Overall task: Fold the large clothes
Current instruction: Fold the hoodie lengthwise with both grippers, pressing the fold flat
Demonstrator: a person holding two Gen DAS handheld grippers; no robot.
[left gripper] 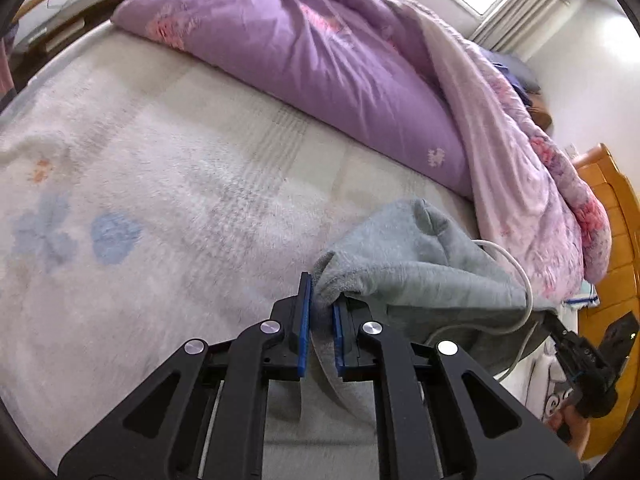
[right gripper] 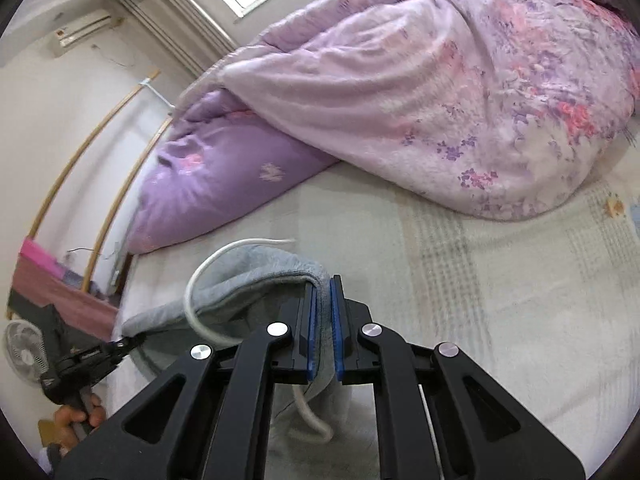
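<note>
A grey fleece garment (left gripper: 416,268) with a white drawstring (left gripper: 520,276) hangs between my two grippers above the bed. My left gripper (left gripper: 320,300) is shut on one edge of it, blue pads pinching the cloth. In the right wrist view the same grey garment (right gripper: 256,276) shows, and my right gripper (right gripper: 323,300) is shut on its rim, the drawstring (right gripper: 200,276) looping beside it. The right gripper also shows at the far right of the left wrist view (left gripper: 560,334), and the left gripper shows at the left of the right wrist view (right gripper: 124,346), both gripping the cloth.
A pale patterned bed sheet (left gripper: 140,184) covers the mattress. A bunched purple and pink floral duvet (left gripper: 320,52) lies along the far side; it also shows in the right wrist view (right gripper: 440,92). A wooden cabinet (left gripper: 612,220) stands right; a fan (right gripper: 24,348) stands left.
</note>
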